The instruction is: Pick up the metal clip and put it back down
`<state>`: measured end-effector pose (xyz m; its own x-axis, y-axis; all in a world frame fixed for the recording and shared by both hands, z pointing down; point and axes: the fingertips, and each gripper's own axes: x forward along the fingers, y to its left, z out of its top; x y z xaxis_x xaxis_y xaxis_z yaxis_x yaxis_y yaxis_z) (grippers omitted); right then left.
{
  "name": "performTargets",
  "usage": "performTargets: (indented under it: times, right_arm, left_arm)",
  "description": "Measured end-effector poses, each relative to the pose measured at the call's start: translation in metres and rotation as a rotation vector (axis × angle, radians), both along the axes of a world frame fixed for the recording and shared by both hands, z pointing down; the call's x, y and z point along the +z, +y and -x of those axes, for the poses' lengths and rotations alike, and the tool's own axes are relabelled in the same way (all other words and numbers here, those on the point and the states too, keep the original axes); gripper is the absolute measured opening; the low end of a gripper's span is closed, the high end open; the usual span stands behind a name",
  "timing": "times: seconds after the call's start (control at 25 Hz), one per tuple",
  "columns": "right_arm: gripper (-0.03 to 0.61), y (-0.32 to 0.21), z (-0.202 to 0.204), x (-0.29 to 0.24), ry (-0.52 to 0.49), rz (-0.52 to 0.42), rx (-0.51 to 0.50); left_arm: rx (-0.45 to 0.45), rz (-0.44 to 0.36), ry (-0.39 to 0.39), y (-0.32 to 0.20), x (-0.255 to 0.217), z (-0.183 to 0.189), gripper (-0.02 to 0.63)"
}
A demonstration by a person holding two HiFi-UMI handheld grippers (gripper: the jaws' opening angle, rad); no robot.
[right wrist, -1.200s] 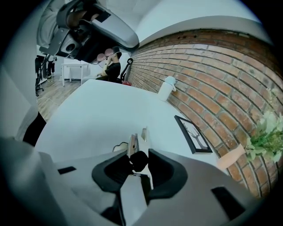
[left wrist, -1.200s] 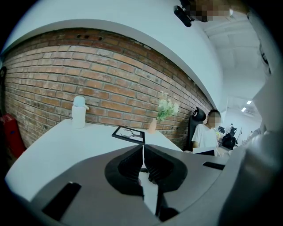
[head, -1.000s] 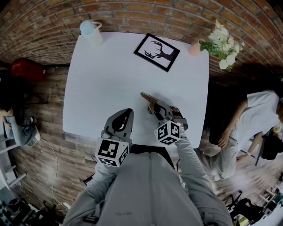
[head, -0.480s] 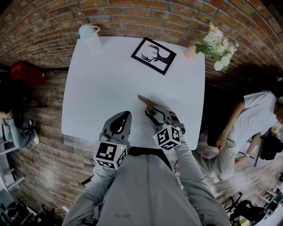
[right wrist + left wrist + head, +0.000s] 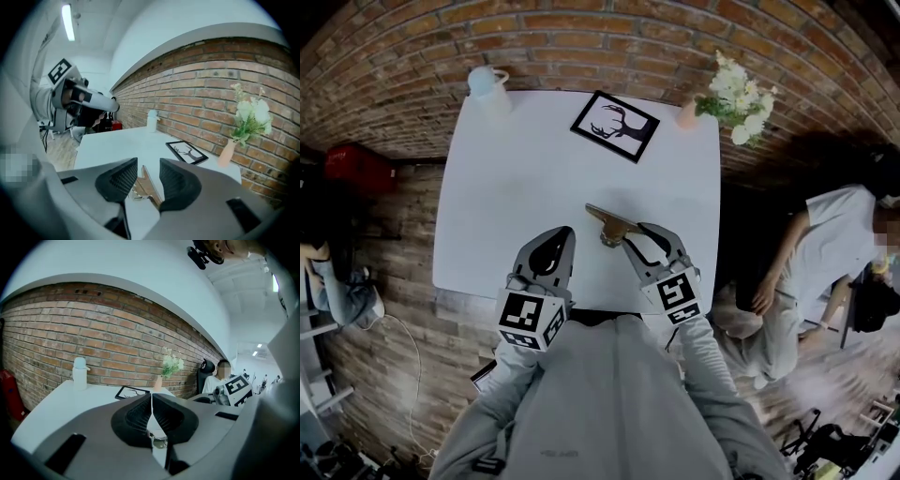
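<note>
A: Half done or fully done?
B: Fully, most likely. Just been opening the grey right claw [image 5: 149, 162]; now spread, pinching nothing, with the flat brass-coloured metal clip [image 5: 607, 221] down on the white table [image 5: 525, 178] just ahead of and below its tips.
A: And the grey left claw [image 5: 152, 401]?
B: Pressed together, empty, alongside.

left gripper [image 5: 561, 234] was clamped shut, both held side by side; right gripper [image 5: 639, 236] had just opened its jaws, gripping nothing

There was one table [image 5: 502, 187], one metal clip [image 5: 609, 225], one bottle [image 5: 485, 86], one picture [image 5: 615, 126], one vase of flowers [image 5: 687, 114] and two grippers: left gripper [image 5: 562, 233], right gripper [image 5: 634, 234].
</note>
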<state>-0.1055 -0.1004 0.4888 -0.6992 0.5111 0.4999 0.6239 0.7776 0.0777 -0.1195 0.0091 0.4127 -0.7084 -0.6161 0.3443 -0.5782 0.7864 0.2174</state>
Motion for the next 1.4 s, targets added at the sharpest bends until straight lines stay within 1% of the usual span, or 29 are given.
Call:
performTargets:
  times: [0.16,0.32,0.48,0.64,0.72,1.04,1.4]
  right_arm:
    - [0.149,-0.016,0.002,-0.035,-0.025,0.117,0.073]
    - [0.124,-0.033,0.002,-0.065,-0.065,0.228,0.133]
    - [0.103,-0.046,-0.001,-0.09,-0.095,0.306,0.169]
    - [0.079,-0.055,-0.005,-0.109,-0.127,0.359,0.189]
    - [0.06,-0.06,-0.007,-0.117,-0.143,0.379,0.205]
    - [0.03,-0.073,-0.014,-0.129,-0.18,0.408,0.24]
    - [0.023,-0.075,-0.023,-0.13,-0.184,0.388,0.246]
  left_arm:
    - [0.005,-0.012,-0.026,-0.002,-0.012,0.002,0.031]
    - [0.011,-0.022,-0.054,-0.004,-0.024,0.004,0.031]
    - [0.019,-0.025,-0.071,-0.007,-0.032,0.005,0.031]
    - [0.027,-0.029,-0.079,-0.01,-0.035,0.007,0.031]
    - [0.03,-0.031,-0.08,-0.011,-0.037,0.009,0.031]
    - [0.044,-0.035,-0.075,-0.017,-0.035,0.008,0.031]
    - [0.042,-0.033,-0.062,-0.018,-0.032,0.003,0.031]
